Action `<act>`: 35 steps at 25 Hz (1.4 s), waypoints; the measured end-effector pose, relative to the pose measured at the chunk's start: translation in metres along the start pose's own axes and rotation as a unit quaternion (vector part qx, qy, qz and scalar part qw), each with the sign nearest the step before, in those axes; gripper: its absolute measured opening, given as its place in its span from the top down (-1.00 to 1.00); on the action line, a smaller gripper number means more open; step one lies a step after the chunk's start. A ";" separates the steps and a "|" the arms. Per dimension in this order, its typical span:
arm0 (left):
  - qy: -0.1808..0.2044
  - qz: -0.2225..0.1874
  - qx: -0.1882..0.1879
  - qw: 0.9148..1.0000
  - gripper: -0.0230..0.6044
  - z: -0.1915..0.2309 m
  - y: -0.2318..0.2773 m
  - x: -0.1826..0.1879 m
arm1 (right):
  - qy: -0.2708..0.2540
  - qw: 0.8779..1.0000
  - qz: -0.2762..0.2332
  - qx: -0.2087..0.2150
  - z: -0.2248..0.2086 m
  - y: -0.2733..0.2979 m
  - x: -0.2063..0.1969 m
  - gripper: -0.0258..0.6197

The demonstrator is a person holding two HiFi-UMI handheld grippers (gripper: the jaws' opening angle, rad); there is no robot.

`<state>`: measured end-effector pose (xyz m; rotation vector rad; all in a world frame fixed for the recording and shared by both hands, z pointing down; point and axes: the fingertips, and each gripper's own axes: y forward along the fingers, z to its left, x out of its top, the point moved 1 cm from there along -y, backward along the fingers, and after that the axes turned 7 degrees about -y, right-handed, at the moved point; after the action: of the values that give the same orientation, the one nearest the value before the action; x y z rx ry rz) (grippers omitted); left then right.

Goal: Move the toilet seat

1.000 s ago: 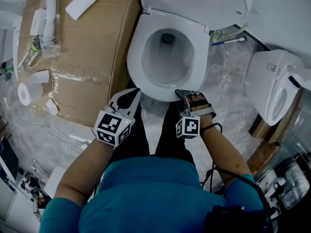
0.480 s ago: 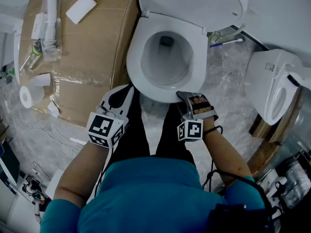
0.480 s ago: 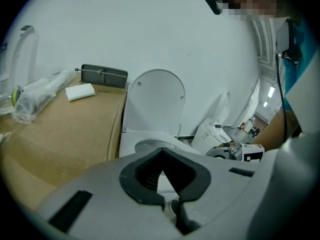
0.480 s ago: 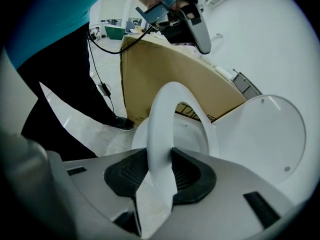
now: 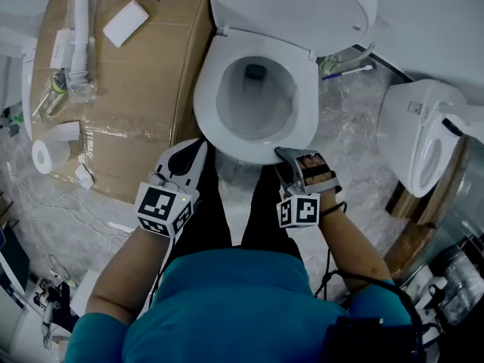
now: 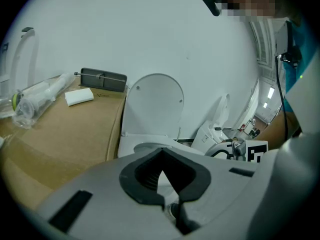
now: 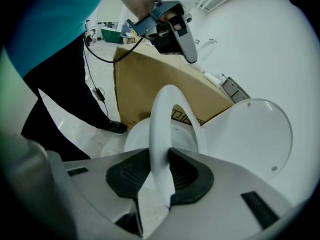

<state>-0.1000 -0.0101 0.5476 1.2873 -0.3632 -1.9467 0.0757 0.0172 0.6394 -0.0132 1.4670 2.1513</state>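
White toilet seat (image 7: 165, 109) pinched between right gripper's (image 7: 160, 156) just-closing fingers (image 7: 192, 176).

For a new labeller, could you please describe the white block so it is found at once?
Left of the toilet lies a cardboard box. On its far end rests the block: flat, white, rectangular, unlike the clear-wrapped pipe beside it.

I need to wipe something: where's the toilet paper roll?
Head view, far left: the toilet paper roll lies on the floor beside the left edge of the cardboard box, well left of the toilet.
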 end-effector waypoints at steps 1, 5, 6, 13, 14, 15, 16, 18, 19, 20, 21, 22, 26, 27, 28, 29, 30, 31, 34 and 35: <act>0.001 -0.002 0.000 1.000 0.92 0.000 -0.001 0.003 | 0.001 1.000 -0.001 -0.003 -0.003 -0.002 0.000 0.59; 0.004 -0.007 0.000 1.000 0.92 0.000 -0.001 0.010 | 0.004 1.000 -0.004 -0.014 -0.012 -0.008 0.001 0.61; 0.005 -0.008 0.000 1.000 0.92 0.000 -0.002 0.011 | 0.005 1.000 -0.005 -0.017 -0.015 -0.010 0.001 0.62; 0.009 -0.016 -0.003 1.000 0.92 -0.005 0.001 0.017 | 0.015 0.999 -0.012 -0.044 -0.040 -0.026 0.001 0.68; 0.009 -0.018 -0.003 1.000 0.92 -0.005 0.001 0.018 | 0.016 0.999 -0.013 -0.047 -0.043 -0.027 0.001 0.68; 0.008 -0.020 -0.003 1.000 0.92 -0.006 0.001 0.019 | 0.016 0.999 -0.015 -0.049 -0.046 -0.029 0.001 0.69; 0.008 -0.021 -0.003 1.000 0.92 -0.006 0.001 0.020 | 0.017 0.998 -0.017 -0.052 -0.048 -0.030 0.001 0.69; 0.008 -0.024 -0.003 1.000 0.92 -0.007 0.000 0.022 | 0.020 0.998 -0.019 -0.059 -0.055 -0.033 0.001 0.70; 0.008 -0.025 -0.004 1.000 0.92 -0.008 0.000 0.022 | 0.021 0.998 -0.020 -0.063 -0.058 -0.035 0.001 0.71; 0.008 -0.025 -0.004 1.000 0.92 -0.008 -0.001 0.022 | 0.022 0.997 -0.020 -0.067 -0.062 -0.036 0.001 0.72; 0.009 -0.025 -0.004 1.000 0.92 -0.009 -0.001 0.022 | 0.023 0.997 -0.021 -0.071 -0.065 -0.038 0.000 0.73; 0.009 -0.025 -0.004 1.000 0.92 -0.009 -0.001 0.022 | 0.023 0.997 -0.023 -0.076 -0.069 -0.040 0.000 0.73; 0.009 -0.025 -0.006 1.000 0.92 -0.012 0.000 0.023 | 0.027 0.996 -0.028 -0.086 -0.080 -0.045 -0.001 0.75; 0.010 -0.026 -0.007 1.000 0.92 -0.012 0.001 0.024 | 0.028 0.995 -0.029 -0.088 -0.082 -0.046 -0.001 0.76; 0.010 -0.027 -0.008 1.000 0.92 -0.013 0.001 0.024 | 0.029 0.995 -0.029 -0.091 -0.084 -0.047 -0.001 0.76; 0.010 -0.027 -0.009 1.000 0.92 -0.014 0.001 0.024 | 0.030 0.995 -0.030 -0.095 -0.087 -0.048 -0.001 0.76; 0.011 -0.027 -0.010 1.000 0.92 -0.015 0.002 0.024 | 0.031 0.994 -0.031 -0.099 -0.090 -0.049 -0.002 0.77; 0.011 -0.027 -0.011 1.000 0.92 -0.016 0.002 0.024 | 0.032 0.994 -0.032 -0.103 -0.094 -0.050 -0.002 0.77; 0.011 -0.026 -0.011 1.000 0.92 -0.015 0.001 0.024 | 0.035 0.992 -0.035 -0.114 -0.105 -0.054 -0.003 0.78; 0.011 -0.026 -0.010 1.000 0.92 -0.015 0.001 0.024 | 0.035 0.992 -0.036 -0.117 -0.108 -0.055 -0.003 0.79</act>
<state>-0.0912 -0.0254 0.5254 1.3166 -0.2997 -1.9723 0.0715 -0.0628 0.5487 -0.2227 1.2245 2.2710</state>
